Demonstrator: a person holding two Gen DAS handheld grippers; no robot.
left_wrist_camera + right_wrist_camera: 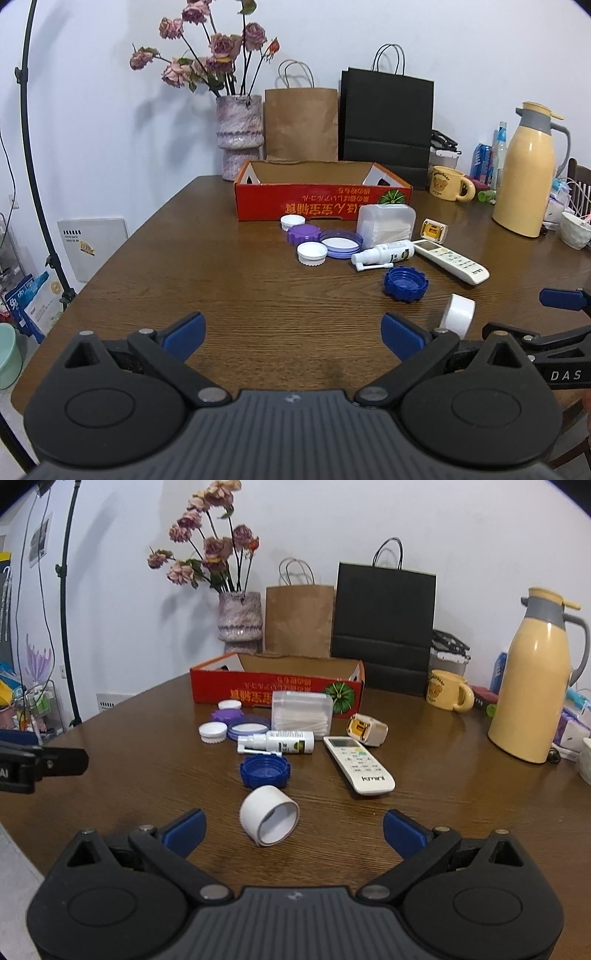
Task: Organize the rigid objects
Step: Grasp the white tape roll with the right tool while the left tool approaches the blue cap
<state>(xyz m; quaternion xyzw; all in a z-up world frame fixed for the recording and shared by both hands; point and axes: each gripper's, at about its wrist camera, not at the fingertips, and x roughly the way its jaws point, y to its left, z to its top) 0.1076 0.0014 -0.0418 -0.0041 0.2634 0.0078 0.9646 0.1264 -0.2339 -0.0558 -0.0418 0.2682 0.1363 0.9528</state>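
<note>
White cap interior only from right wrist, jaws wide

Even, moderately bright indoor light is falling from above. The flowers are casting soft shadows on the wall. The desk is showing mild sheen. Fisheye distortion is bending edges; corners are vignetting black. Focus is holding sharp.
</note>
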